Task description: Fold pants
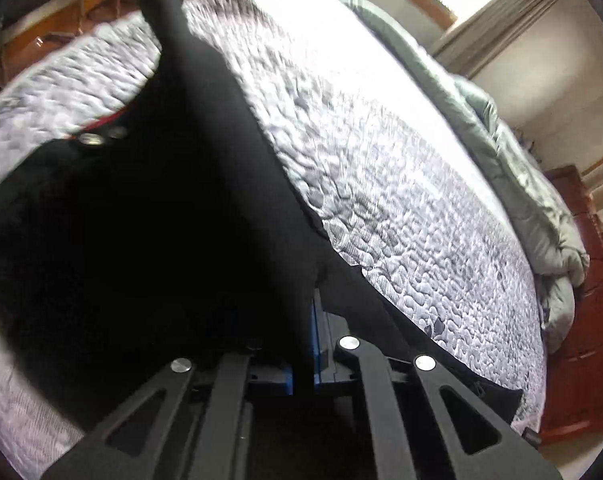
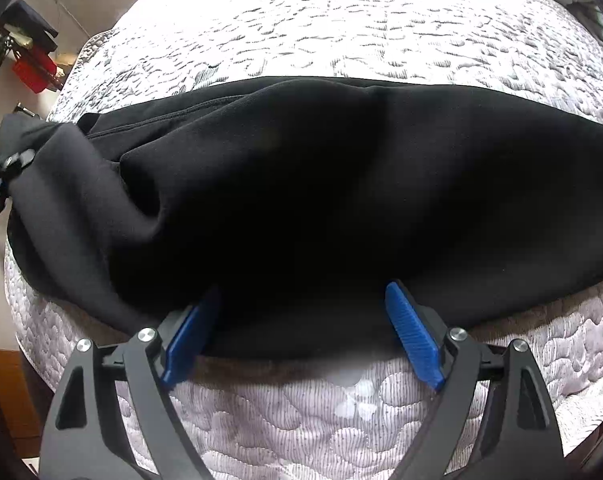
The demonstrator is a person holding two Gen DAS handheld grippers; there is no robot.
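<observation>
My right gripper (image 2: 301, 328): jaws wide apart, blue ribbed pads (image 2: 411, 336) either side of near hem, not pressing.
My left gripper (image 1: 305, 344): jaws closed on a fold of the cloth, lifting it off the bed.
Black soft fabric pants (image 2: 321, 200): lying across white quilted mattress (image 2: 341, 28), one part raised twd left gripper.
Far side: grey crumpled duvet (image 1: 521, 184) along mattress edge, beige curtain (image 1: 513, 12) beyond.

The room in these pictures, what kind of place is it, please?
Most likely a bedroom in a home. The black pants lie on a quilted mattress, a grey duvet is bunched along its far edge, and a curtain hangs beside a bright window.
</observation>
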